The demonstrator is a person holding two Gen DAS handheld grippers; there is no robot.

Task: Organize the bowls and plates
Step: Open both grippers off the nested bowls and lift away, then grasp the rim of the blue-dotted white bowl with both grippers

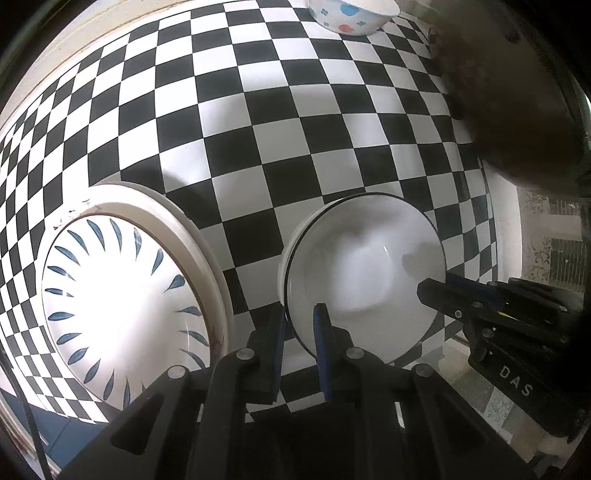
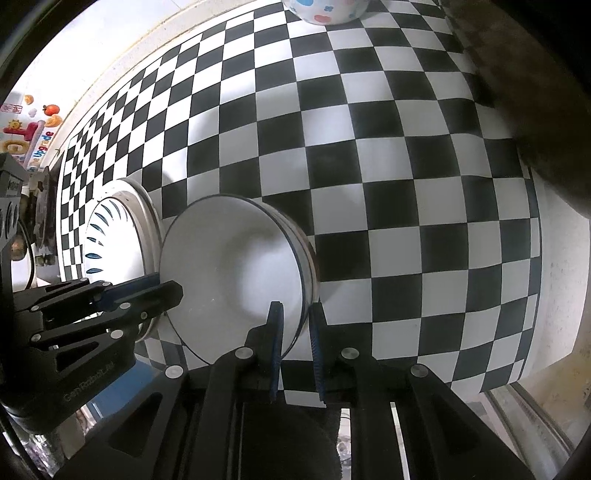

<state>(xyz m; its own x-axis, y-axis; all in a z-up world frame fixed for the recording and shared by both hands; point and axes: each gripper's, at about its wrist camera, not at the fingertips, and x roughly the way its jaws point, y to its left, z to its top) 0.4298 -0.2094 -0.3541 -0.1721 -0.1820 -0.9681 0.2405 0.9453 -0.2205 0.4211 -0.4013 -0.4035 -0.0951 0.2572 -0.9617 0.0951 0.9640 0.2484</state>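
Observation:
A white bowl with a thin dark rim (image 1: 365,273) (image 2: 236,273) stands near the table's front edge. My left gripper (image 1: 301,321) straddles its left rim, one finger inside and one outside, closed on the wall. My right gripper (image 2: 295,321) grips the opposite rim the same way; it shows in the left wrist view (image 1: 461,299), and the left gripper shows in the right wrist view (image 2: 147,295). A white plate with blue petal marks (image 1: 122,295) (image 2: 110,236) lies to the bowl's left. A white bowl with blue and red spots (image 1: 351,16) (image 2: 325,11) stands at the far edge.
The table is covered with a black and white checkered cloth (image 1: 258,129). A dark brown blurred object (image 1: 517,92) (image 2: 535,92) fills the upper right. The table's right edge (image 2: 554,295) drops to a patterned floor (image 1: 554,229).

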